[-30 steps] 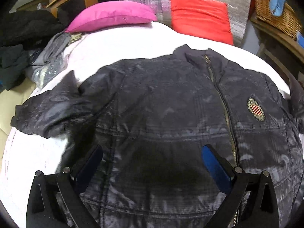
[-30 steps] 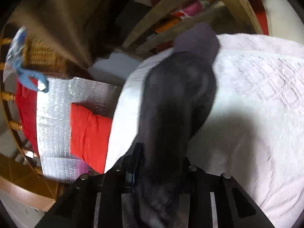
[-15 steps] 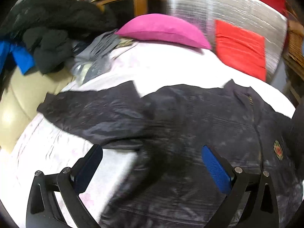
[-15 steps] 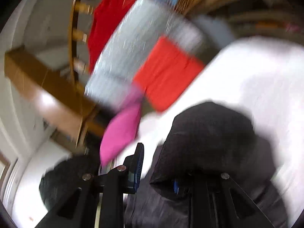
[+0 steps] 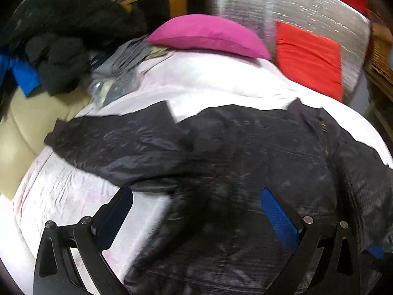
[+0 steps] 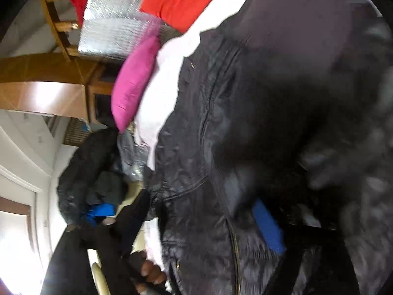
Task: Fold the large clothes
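A dark quilted jacket [image 5: 258,152] lies front up on a white bedspread [image 5: 208,78], zipper to the right, its left sleeve [image 5: 113,142] stretched out to the left. My left gripper [image 5: 196,211] is open and empty, hovering over the jacket's lower left side. In the right wrist view the jacket [image 6: 208,147] fills the frame and the right sleeve [image 6: 331,98] is carried over the jacket's front. One blue pad [image 6: 267,226] of my right gripper shows against the sleeve fabric; the other finger is hidden under it. The view is blurred.
A pink pillow [image 5: 208,34] and a red cushion [image 5: 309,56] sit at the head of the bed before a silver panel [image 5: 270,5]. A heap of dark clothes [image 5: 59,39] lies at the left. The person's hand on the left gripper's handle [image 6: 147,270] shows at the bottom of the right wrist view.
My left gripper swung left, bringing the outstretched left sleeve into view. My right gripper lifted the right sleeve off the bed and carried it over the jacket's front.
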The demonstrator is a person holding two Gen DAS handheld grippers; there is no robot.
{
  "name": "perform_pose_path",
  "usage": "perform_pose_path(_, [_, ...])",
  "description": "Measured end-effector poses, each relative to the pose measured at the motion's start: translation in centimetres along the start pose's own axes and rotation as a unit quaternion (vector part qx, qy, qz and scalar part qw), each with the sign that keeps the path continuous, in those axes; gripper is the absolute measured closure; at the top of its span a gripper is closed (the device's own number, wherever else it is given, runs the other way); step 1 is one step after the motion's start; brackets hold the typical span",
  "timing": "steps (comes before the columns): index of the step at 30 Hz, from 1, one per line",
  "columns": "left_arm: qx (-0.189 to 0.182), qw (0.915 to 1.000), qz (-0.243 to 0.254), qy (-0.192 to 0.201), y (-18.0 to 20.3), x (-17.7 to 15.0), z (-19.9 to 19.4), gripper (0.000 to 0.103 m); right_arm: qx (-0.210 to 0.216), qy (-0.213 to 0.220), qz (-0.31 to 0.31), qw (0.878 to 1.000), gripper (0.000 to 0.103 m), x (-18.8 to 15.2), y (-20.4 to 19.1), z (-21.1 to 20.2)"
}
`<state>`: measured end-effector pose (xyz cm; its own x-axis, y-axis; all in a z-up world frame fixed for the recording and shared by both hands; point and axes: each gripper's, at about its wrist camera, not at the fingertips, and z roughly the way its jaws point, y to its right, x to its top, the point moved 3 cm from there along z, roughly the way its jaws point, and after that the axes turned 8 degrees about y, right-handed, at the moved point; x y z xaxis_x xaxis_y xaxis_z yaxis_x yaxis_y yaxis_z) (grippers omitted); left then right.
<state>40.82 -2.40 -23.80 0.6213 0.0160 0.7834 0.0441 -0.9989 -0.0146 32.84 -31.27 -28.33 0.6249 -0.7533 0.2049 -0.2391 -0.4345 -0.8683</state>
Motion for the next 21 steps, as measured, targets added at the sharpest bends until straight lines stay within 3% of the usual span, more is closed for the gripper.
perform_pose_path(3, [-0.029, 0.9992, 0.027, 0.004, 2.4, -0.3, -0.8, 0.000, 0.050, -0.002, 0.045, 0.998, 0.013, 0.8, 0.9, -2.9])
perform_pose_path(4, [-0.040, 0.9984, 0.040, 0.005, 3.3, -0.5, -1.2, 0.000, 0.062, 0.016, 0.058, 0.996, 0.013, 1.1, 1.4, -4.3])
perform_pose_path(9, [-0.098, 0.9906, 0.091, 0.027, 7.9, -2.0, -4.4, 0.000, 0.039, 0.126, 0.110, 0.985, 0.015, 5.3, 5.0, -9.8])
perform_pose_path(13, [-0.141, 0.9822, 0.119, 0.033, 12.8, -2.9, -7.0, 0.000, 0.047, 0.143, 0.169, 0.974, 0.021, 7.5, 7.3, -10.2])
perform_pose_path(16, [-0.142, 0.9769, 0.159, 0.020, 17.1, -3.7, -7.6, 0.000, 0.046, 0.152, 0.172, 0.972, 0.021, 8.6, 7.6, -10.8])
perform_pose_path(21, [-0.139, 0.9739, 0.179, -0.015, 21.6, -4.4, -6.1, 0.000, 0.069, 0.176, 0.194, 0.963, 0.021, 9.3, 8.0, -12.5])
